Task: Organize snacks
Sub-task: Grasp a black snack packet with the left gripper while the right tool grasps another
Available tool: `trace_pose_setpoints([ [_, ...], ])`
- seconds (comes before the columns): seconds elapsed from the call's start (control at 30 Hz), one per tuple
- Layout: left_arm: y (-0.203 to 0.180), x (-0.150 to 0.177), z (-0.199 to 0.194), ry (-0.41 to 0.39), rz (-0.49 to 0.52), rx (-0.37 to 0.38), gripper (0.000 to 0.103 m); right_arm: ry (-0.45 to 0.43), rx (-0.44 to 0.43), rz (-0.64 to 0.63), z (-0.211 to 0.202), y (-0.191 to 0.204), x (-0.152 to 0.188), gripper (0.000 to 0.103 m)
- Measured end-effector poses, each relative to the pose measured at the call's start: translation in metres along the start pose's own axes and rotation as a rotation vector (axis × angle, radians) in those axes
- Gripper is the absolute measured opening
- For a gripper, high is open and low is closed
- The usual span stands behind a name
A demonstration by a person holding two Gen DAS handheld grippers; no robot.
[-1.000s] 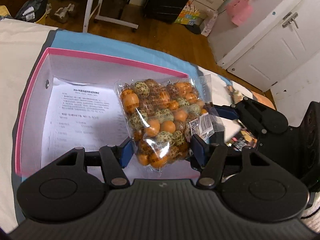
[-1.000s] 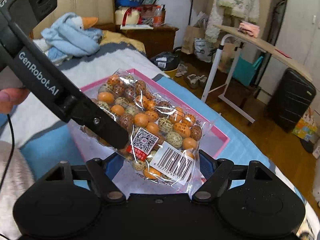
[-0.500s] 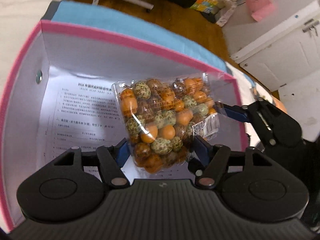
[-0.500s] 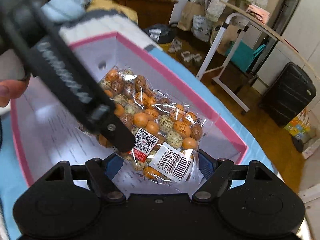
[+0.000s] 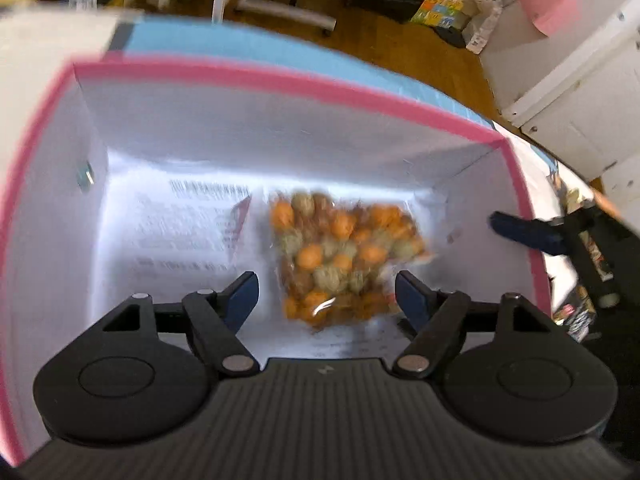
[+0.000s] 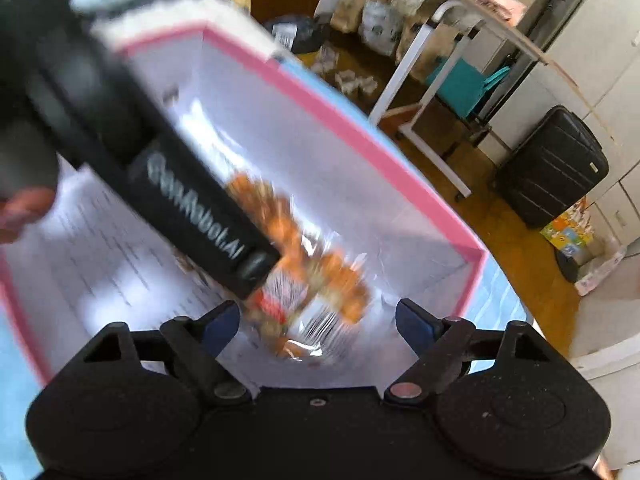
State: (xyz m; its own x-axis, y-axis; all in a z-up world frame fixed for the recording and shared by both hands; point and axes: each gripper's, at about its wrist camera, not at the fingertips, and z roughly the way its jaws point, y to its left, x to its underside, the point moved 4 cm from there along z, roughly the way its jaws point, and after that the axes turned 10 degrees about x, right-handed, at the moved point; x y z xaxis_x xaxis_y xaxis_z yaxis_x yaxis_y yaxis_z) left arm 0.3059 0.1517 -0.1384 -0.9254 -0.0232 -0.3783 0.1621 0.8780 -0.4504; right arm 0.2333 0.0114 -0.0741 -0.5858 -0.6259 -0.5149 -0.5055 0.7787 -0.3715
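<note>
1. The bag (image 5: 344, 256) of orange and speckled snacks is seen inside the pink-rimmed box (image 5: 280, 80), on or just above the printed sheet (image 5: 188, 224) lining its floor; blur keeps it from being told which.
2. The left gripper (image 5: 326, 294) is spread, its jaws opening, and the bag sits between the blue pads (image 5: 242, 292) with a clear gap on each side. Nothing is pinched.
3. The right gripper (image 6: 316, 320) is likewise spread and opening; in its view the bag's barcode end (image 6: 324, 324) is seen between the pads, untouched as far as the blur allows.
4. The left gripper's black body (image 6: 168, 168) is laid across the right view, hiding the bag's upper half; a fingertip (image 6: 24, 208) is glimpsed at the left edge.
5. The step is judged to be the release: the bag is being let go into the box.
6. Risk one: the plastic could be snagged on a pad as the grippers are lifted out, and the bag dragged back up.
7. Risk two: the loose sheet could be caught and shifted or crumpled if a pad is swept low.
8. Risk three: the two grippers are crowded together over one bag, so a knock between them on withdrawal is possible.
9. Risk four: the box wall could be clipped by the right gripper, seen just inside the right rim in the left view.
</note>
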Motion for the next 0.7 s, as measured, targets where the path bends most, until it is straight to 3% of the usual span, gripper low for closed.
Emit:
trace_pose_setpoints([
  [0.1,-0.013,0.001,-0.021,-0.028,0.043,0.011,0.075,-0.156,-0.086,0.119,-0.042,-0.020,0.006,0.084],
  [0.23,-0.035,0.007,-0.057,-0.040,0.064,0.047,0.075,-0.252,-0.118,0.196,-0.090,-0.038,0.027,0.085],
  [0.37,-0.064,0.018,-0.089,-0.045,0.146,0.054,0.075,-0.269,-0.134,0.271,-0.132,-0.053,0.056,0.085],
  [0.5,-0.105,0.037,-0.109,-0.033,0.294,0.053,0.073,-0.274,-0.107,0.322,-0.164,-0.067,0.082,0.085],
  [0.6,-0.134,0.053,-0.115,-0.013,0.361,0.100,0.070,-0.231,-0.083,0.402,-0.173,-0.083,0.100,0.085],
  [0.7,-0.164,0.068,-0.111,-0.011,0.431,0.142,0.064,-0.154,-0.166,0.573,-0.179,-0.098,0.129,0.085],
])
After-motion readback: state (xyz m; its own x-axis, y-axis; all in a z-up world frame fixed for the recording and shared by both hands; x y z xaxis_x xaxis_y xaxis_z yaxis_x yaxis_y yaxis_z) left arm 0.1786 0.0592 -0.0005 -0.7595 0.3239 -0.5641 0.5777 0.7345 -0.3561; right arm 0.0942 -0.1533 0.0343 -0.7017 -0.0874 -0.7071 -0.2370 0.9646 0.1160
